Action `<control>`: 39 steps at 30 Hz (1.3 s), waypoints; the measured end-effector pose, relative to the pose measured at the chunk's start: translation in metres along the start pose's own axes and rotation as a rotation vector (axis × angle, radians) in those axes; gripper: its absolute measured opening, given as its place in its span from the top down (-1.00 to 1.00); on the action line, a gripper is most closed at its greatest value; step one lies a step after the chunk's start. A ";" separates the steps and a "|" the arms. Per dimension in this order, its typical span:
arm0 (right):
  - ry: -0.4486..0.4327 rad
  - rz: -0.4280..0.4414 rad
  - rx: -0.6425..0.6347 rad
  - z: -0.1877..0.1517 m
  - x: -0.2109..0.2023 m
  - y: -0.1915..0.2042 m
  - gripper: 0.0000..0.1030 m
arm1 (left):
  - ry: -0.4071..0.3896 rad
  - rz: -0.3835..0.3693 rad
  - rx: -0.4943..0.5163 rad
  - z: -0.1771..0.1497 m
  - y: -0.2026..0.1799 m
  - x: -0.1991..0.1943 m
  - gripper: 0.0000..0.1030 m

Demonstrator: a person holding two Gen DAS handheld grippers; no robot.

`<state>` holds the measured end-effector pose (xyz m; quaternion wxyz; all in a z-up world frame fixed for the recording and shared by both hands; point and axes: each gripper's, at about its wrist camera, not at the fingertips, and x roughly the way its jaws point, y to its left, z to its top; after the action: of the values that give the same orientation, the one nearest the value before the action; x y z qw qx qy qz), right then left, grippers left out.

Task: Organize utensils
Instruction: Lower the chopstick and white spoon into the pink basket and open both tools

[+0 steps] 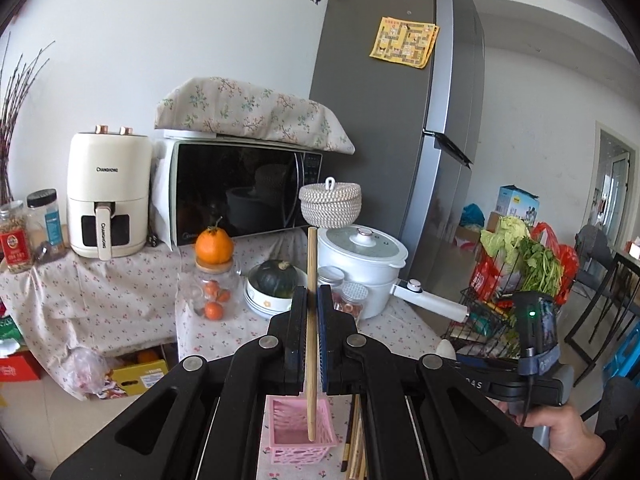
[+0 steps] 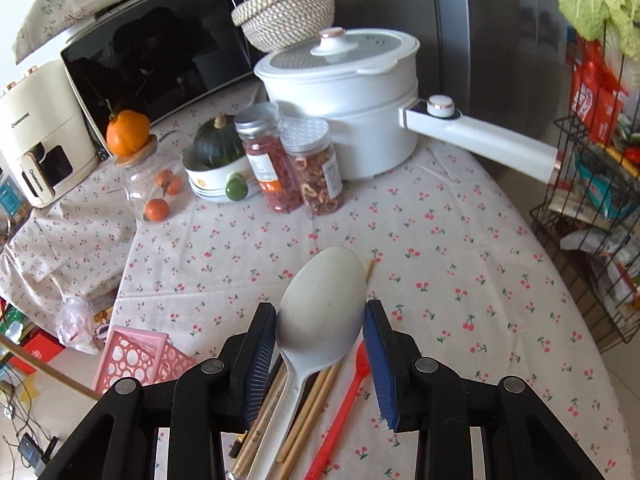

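The left tool (image 1: 312, 312) is gripping a wooden chopstick (image 1: 311, 320) upright, its lower end hanging inside a pink basket (image 1: 298, 436) on the desk (image 2: 440, 240). The right tool (image 2: 320, 320) is hovering with jaws spread wide around a white spoon (image 2: 320, 312), which is lying on loose chopsticks (image 2: 316, 400) beside a red utensil (image 2: 344, 404).

The table (image 2: 440, 248) is covered with a white cherry-print cloth. At the back a white pot (image 2: 344, 92), two spice jars (image 2: 268, 160), a stack of bowls (image 2: 212, 182) and a glass jar (image 2: 140, 184) are set. Near the front a white spoon (image 2: 320, 320), loose chopsticks (image 2: 316, 400) and a red utensil (image 2: 344, 412) are laid flat, with a pink basket (image 2: 136, 356) parked to the left.
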<state>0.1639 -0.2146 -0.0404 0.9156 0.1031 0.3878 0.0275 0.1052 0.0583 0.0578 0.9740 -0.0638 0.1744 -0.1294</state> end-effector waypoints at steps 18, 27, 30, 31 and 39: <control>-0.240 0.048 -0.101 -0.001 0.005 0.077 0.23 | 0.261 0.053 0.052 -0.067 0.017 0.115 0.88; -0.292 0.054 -0.109 0.002 0.017 0.102 0.22 | 0.307 0.141 -0.008 -0.066 0.040 0.093 -0.17; -0.315 0.034 -0.121 0.000 0.023 0.110 0.22 | 0.369 0.226 0.004 -0.076 0.054 0.091 -0.21; -0.322 0.021 -0.130 -0.001 0.026 0.113 0.22 | 0.393 0.247 0.012 -0.080 0.058 0.090 -0.22; -0.358 -0.072 -0.255 -0.018 0.043 0.144 0.21 | 0.503 0.281 0.045 -0.101 0.073 0.086 -0.36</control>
<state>0.1851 -0.0656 -0.0527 0.9758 -0.0241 0.2159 0.0249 0.1645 0.0968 -0.0762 0.9098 0.0166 0.4147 -0.0089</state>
